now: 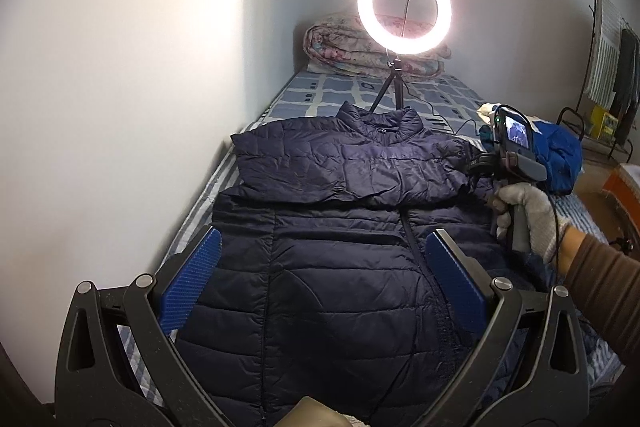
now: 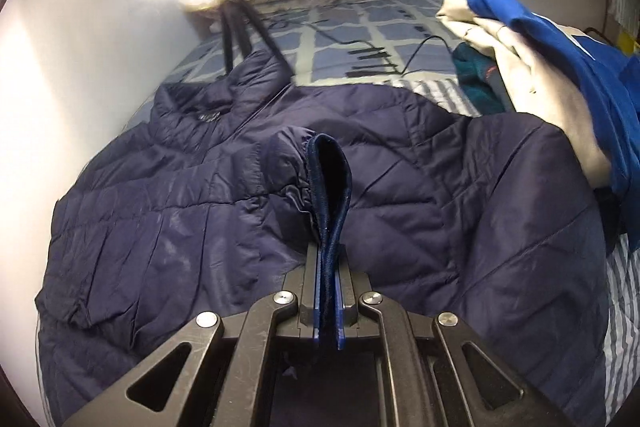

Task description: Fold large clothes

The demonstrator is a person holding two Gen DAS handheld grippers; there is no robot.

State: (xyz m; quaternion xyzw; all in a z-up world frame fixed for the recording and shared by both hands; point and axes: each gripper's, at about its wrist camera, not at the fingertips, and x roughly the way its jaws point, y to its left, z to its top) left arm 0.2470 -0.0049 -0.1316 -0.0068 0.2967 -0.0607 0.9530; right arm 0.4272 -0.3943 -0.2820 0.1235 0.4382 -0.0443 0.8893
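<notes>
Jacket (image 1: 340, 227) first: a navy quilted puffer, spread front-up across a bed (image 1: 440, 95) that runs along a plain white wall (image 1: 120, 87). The bed wears a blue-and-white checked sheet over a striped one. At its far end sits a folded floral quilt (image 1: 344, 47), and before that a lit ring light (image 1: 404, 9) on a small tripod, its cable trailing over the sheet. To the right of the jacket lies a heap of other clothes (image 2: 560, 47), bright blue and cream. Beyond the bed, a rack with hanging garments (image 1: 616, 67) stands at the room's right side.

Lengthwise the jacket follows the bed, collar toward the quilt, hem toward the near end, zipper running down the middle. One sleeve is folded across the chest; the fabric is puffy and creased.

Left tongs (image 1: 320, 287) hover above the lower front, blue pads spread wide, gripping nothing. Right tongs (image 2: 329, 291), carried by a gloved hand (image 1: 528, 215), are pinched tight on the sleeve cuff (image 2: 324, 179), which stands up between the pads.
</notes>
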